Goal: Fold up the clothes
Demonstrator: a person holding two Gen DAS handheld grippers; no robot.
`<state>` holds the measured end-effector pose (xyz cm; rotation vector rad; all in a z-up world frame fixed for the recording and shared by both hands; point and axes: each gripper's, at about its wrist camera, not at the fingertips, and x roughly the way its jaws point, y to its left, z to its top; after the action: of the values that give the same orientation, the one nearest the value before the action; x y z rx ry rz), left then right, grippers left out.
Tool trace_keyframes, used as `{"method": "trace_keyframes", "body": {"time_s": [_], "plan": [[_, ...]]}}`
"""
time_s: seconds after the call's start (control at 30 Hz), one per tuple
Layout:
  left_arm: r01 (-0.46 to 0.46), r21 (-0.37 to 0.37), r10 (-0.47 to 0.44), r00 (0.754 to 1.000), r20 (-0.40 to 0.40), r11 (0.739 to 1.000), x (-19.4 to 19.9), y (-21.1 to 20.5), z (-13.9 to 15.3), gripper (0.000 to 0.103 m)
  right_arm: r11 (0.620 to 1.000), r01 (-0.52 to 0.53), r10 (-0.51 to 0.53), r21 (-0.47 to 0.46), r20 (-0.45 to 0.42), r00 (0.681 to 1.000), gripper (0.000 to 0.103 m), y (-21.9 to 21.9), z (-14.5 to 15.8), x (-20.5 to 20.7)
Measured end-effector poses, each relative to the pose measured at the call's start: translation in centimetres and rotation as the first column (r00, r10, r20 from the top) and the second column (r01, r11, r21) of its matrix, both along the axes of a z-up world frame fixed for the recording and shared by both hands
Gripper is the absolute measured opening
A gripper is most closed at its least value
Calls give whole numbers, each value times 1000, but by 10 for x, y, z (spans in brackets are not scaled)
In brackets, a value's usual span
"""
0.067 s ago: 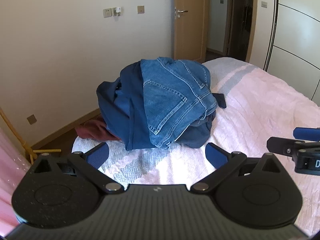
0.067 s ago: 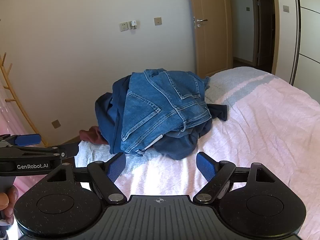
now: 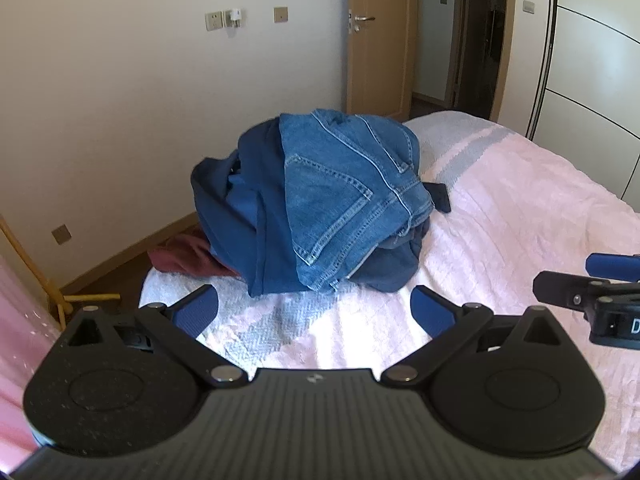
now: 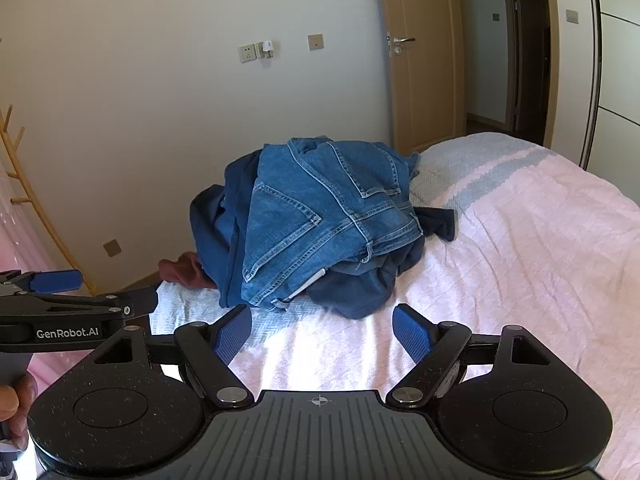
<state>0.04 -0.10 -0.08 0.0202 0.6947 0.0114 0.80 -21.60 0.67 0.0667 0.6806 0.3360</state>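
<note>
A heap of clothes lies at the far left corner of the bed. On top are light blue jeans (image 3: pixel 344 196) (image 4: pixel 320 216), draped over a dark navy garment (image 3: pixel 248 216) (image 4: pixel 360 292). A maroon garment (image 3: pixel 184 256) (image 4: pixel 182 270) peeks out at the heap's left. My left gripper (image 3: pixel 314 310) is open with nothing between its blue pads, just short of the heap. My right gripper (image 4: pixel 322 332) is open too, also near the heap's front edge. Each gripper shows at the side of the other's view.
The bed (image 3: pixel 520 208) has a pink and pale blue cover (image 4: pixel 520 240) stretching right. A white wall stands behind the heap, a wooden door (image 3: pixel 376 40) at the back. A wooden rack (image 4: pixel 24 192) and pink fabric are on the left.
Both views have crept slightly toward the heap; nothing has been taken hold of.
</note>
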Motion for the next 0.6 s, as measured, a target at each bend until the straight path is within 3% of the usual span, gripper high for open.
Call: {"method": "trace_keyframes", "body": {"time_s": [0.3, 0.6], "plan": [[12, -37, -12, 1000, -16, 999, -1, -2, -2, 99, 1000, 1, -1, 4, 15, 1000, 81, -5, -6, -2], [20, -19, -21, 999, -33, 1000, 8, -14, -1, 99, 1000, -6, 6, 11, 3, 1000, 81, -6, -12, 7]]}}
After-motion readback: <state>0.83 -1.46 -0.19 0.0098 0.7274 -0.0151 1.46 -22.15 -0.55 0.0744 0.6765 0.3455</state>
